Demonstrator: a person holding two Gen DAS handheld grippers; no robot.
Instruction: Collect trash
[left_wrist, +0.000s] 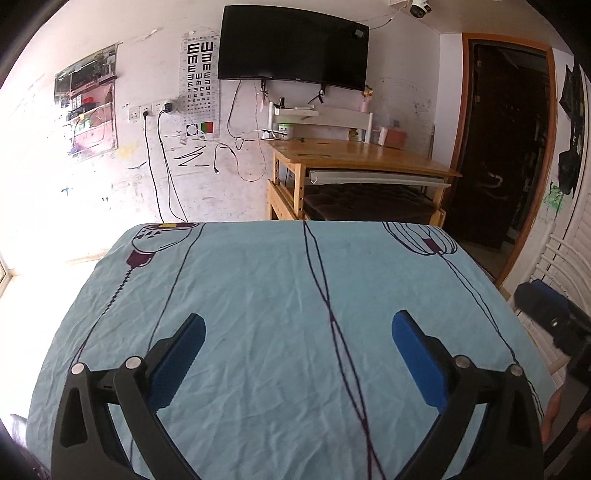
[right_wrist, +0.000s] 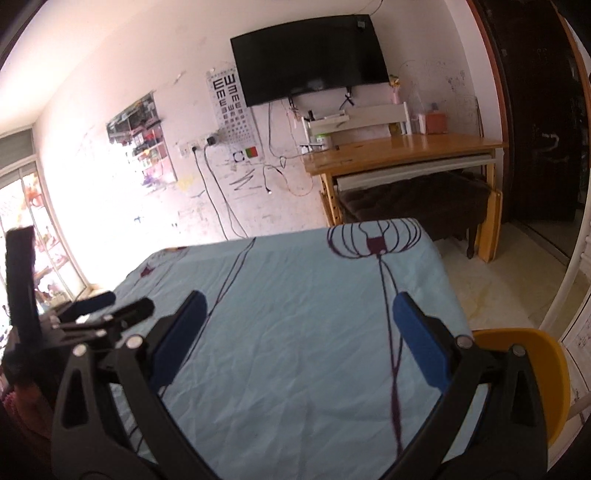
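My left gripper (left_wrist: 298, 321) is open and empty, its blue pads spread wide above a table covered in a light blue cloth (left_wrist: 258, 288) with dark line drawings. My right gripper (right_wrist: 298, 301) is also open and empty above the same cloth (right_wrist: 303, 332), nearer its right side. No trash shows on the cloth in either view. The right gripper shows at the right edge of the left wrist view (left_wrist: 554, 321). The left gripper shows at the left of the right wrist view (right_wrist: 107, 310).
A yellow chair (right_wrist: 532, 354) stands at the table's right edge. Beyond the table are a wooden desk (left_wrist: 354, 155) with a dark stool under it, a wall television (left_wrist: 291, 48), hanging cables, and a dark doorway (left_wrist: 506, 147).
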